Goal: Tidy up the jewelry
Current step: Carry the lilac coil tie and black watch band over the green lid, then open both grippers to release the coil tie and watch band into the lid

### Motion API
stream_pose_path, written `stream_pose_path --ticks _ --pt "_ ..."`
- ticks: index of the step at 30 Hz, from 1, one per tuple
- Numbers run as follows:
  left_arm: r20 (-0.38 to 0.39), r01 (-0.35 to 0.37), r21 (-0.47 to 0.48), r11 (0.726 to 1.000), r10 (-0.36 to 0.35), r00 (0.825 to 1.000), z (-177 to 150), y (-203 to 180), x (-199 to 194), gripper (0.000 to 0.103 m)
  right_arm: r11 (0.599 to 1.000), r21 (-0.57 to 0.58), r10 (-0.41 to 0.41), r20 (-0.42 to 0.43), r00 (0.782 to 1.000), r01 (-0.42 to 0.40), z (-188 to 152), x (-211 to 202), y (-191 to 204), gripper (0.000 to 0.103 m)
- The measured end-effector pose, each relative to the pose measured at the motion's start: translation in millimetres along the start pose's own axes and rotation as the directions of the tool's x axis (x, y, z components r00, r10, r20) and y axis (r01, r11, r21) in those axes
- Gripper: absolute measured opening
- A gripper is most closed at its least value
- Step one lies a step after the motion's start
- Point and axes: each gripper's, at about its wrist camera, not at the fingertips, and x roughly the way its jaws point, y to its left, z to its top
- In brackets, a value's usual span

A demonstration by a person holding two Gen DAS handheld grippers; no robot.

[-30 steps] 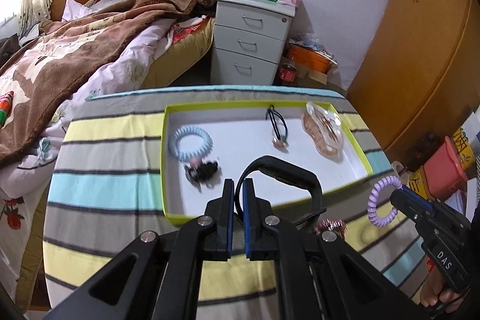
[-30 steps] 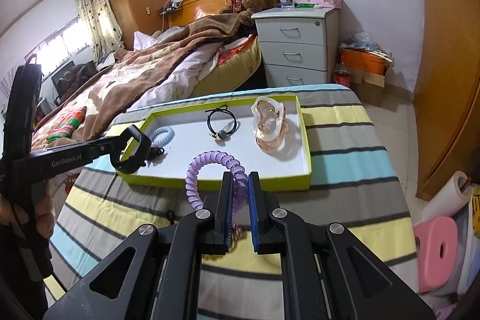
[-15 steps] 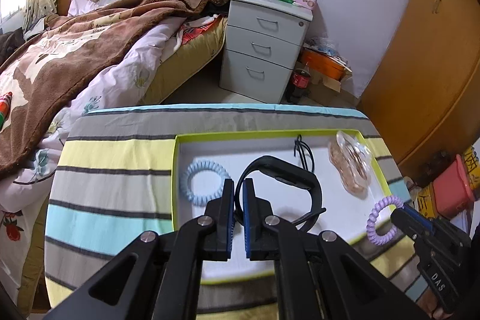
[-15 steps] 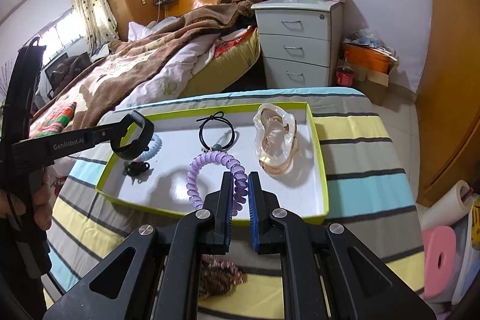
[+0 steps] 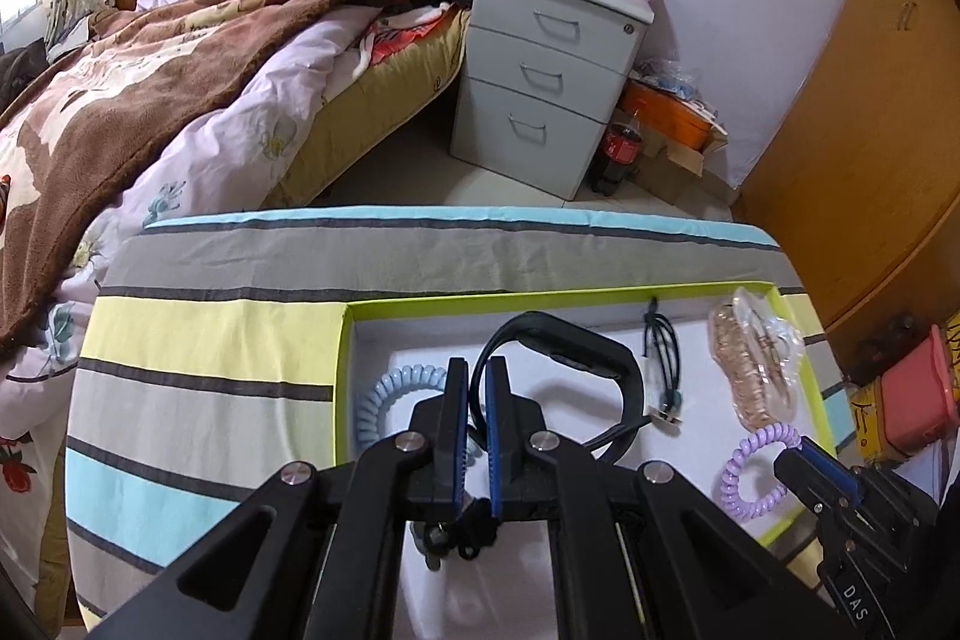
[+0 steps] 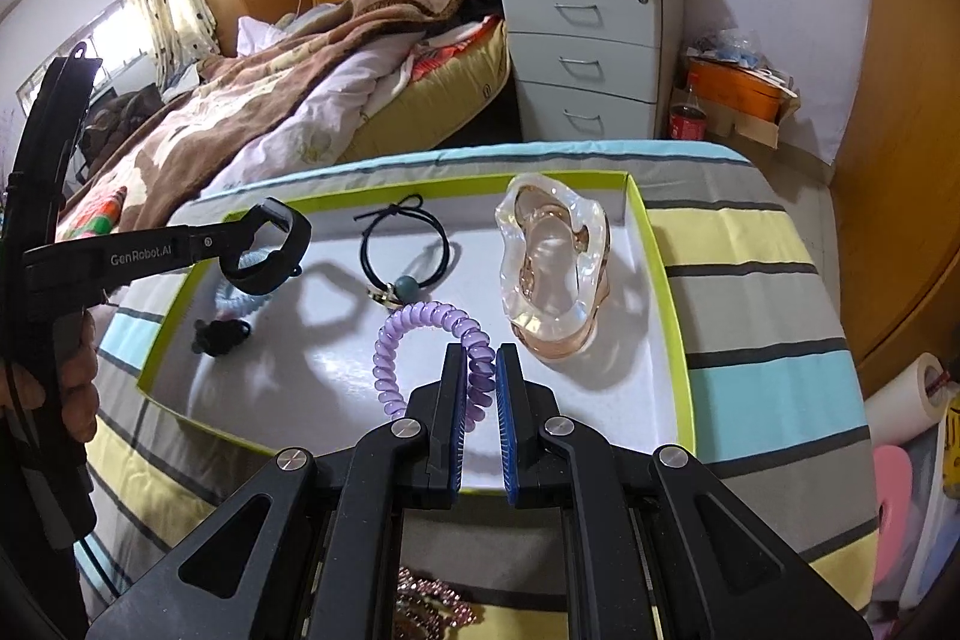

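Note:
My left gripper (image 5: 474, 388) is shut on a black wristband (image 5: 570, 346) and holds it above the white tray with the lime rim (image 5: 345, 370); the band also shows in the right wrist view (image 6: 270, 250). My right gripper (image 6: 480, 370) is shut on a purple coil hair tie (image 6: 420, 322) over the tray's near side (image 6: 660, 280). In the tray lie a light blue coil tie (image 5: 384, 394), a black elastic tie (image 6: 408, 250), a clear amber hair claw (image 6: 552, 268) and a small black scrunchie (image 6: 219, 334).
The tray sits on a striped tablecloth (image 5: 210, 340). A sparkly pink piece (image 6: 426, 610) lies on the cloth below my right gripper. Beyond the table are a bed (image 5: 150, 70), a grey drawer unit (image 5: 540, 70) and wooden wardrobe doors (image 5: 870, 130).
Both grippers have moved forward over the tray with their items. The wristband and the purple tie now hang above the tray's white floor.

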Motion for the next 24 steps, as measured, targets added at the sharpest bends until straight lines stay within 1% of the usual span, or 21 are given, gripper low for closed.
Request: stream_pose_path --ticks 8,13,17,24 --pt "-0.031 -0.015 0.021 1.000 0.016 0.999 1 -6 19 0.006 1.000 -0.007 -0.025 -0.027 0.999 0.025 0 11 -2 0.010" --pt "-0.046 -0.022 0.028 0.999 0.023 0.999 3 -6 27 0.006 0.999 -0.016 -0.049 -0.028 0.998 0.049 1 13 -2 0.010" --pt "-0.048 -0.020 0.017 1.000 0.021 0.999 6 -4 31 0.007 0.998 -0.029 -0.061 -0.037 0.997 0.060 0 14 -1 0.010" --pt "-0.048 -0.031 0.028 0.999 0.032 0.998 7 -7 33 0.007 0.996 -0.031 -0.082 -0.042 0.996 0.081 0 16 -1 0.010"
